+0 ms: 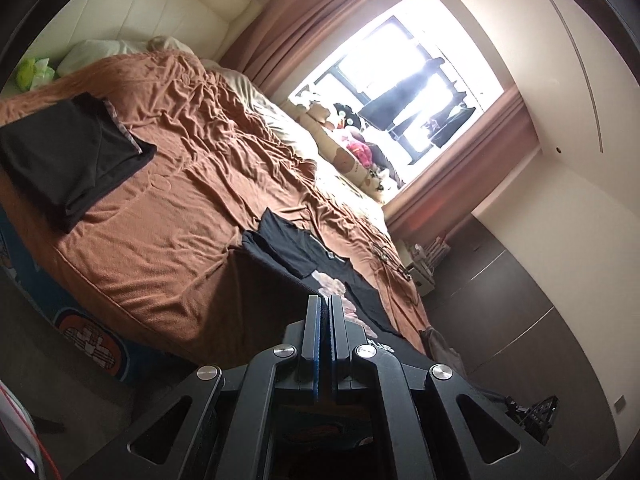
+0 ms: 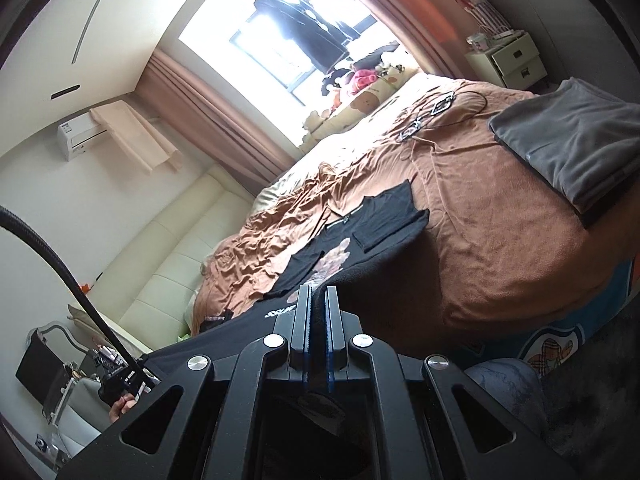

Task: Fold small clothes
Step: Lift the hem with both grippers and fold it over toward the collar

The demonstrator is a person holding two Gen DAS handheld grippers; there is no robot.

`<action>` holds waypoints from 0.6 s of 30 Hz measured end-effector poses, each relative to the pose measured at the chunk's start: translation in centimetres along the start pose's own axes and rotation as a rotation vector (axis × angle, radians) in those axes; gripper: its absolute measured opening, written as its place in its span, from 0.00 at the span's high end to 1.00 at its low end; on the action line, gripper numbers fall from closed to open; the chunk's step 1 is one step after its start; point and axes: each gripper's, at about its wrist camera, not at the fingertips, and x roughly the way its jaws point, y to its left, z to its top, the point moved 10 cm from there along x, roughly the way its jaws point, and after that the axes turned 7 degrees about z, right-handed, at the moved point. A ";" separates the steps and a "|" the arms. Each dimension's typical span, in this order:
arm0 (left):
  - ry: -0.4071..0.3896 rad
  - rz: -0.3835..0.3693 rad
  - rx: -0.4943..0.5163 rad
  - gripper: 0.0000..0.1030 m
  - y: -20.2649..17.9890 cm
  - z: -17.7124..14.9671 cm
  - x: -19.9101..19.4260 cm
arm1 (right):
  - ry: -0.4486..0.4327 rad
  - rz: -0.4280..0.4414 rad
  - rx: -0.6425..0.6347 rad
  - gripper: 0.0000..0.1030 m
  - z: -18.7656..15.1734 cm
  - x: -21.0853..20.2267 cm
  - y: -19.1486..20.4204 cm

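Your left tool (image 1: 324, 300) has its two jaws brought together, with the hem of the black T-shirt (image 1: 296, 254) pinched between the blue pads. Your right tool (image 2: 319, 292) is likewise clamped on the same garment, seen in the right wrist view (image 2: 376, 220), at the hem's other corner. The lower part of the shirt is lifted off the bed (image 1: 160, 220) and stretches from both tools out toward the mattress edge. The upper part lies flat on the rumpled brown cover, sleeves folded inward across the chest, a pale printed graphic (image 2: 334, 262) showing at the middle and white lettering near the hem.

Farther out on the bed, well apart from the shirt, a folded dark garment (image 1: 68, 152) sits near one corner, and a folded grey stack (image 2: 576, 136) sits near the other. Cabled devices (image 2: 428, 118) lie on the cover toward the window side. Stuffed toys (image 2: 360, 80) line the sill below the bright window (image 1: 404, 80), framed by pink-brown curtains (image 1: 316, 4). A cream headboard (image 1: 160, 12) stands behind the pillows.
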 end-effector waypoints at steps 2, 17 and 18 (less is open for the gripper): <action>-0.004 -0.002 -0.001 0.97 0.1 -0.1 -0.3 | -0.002 0.001 -0.004 0.98 -0.2 0.0 -0.2; 0.039 0.044 0.014 0.97 0.6 2.5 5.2 | 0.048 -0.057 0.000 0.98 3.6 5.1 -2.2; 0.040 0.048 0.014 0.97 0.5 3.0 5.8 | 0.047 -0.061 0.001 0.98 4.2 5.6 -2.3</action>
